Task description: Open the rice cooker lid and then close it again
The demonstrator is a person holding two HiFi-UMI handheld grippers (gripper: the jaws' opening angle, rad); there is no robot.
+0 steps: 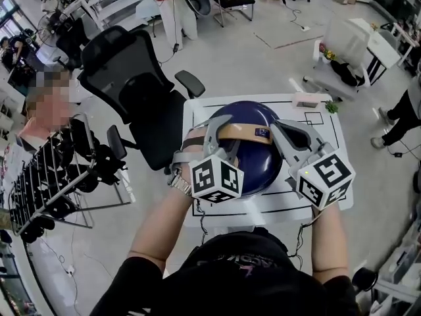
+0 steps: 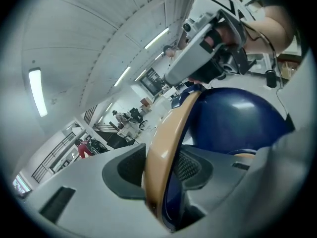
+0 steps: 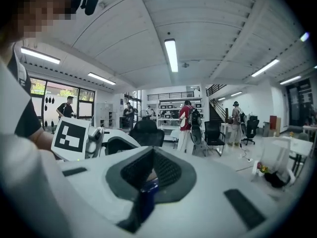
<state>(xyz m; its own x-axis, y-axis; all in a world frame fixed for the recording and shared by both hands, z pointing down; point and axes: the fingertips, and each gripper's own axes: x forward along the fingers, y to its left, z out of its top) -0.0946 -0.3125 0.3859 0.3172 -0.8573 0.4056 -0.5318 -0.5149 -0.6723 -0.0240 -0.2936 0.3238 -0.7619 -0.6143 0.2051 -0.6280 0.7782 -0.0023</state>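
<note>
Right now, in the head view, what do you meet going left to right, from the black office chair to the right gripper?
black office chair, left gripper, rice cooker, right gripper

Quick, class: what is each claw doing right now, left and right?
Left claw: open, with the tan handle between its jaws.
Right claw: closed, nothing visibly held.

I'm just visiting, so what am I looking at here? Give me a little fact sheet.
Appliance: blue rice cooker, looks closed, on a white table
Left tool: jaws apart, the cooker's tan handle between them
Right tool: shut, at the cooker's right side
Nearby: black office chair
</note>
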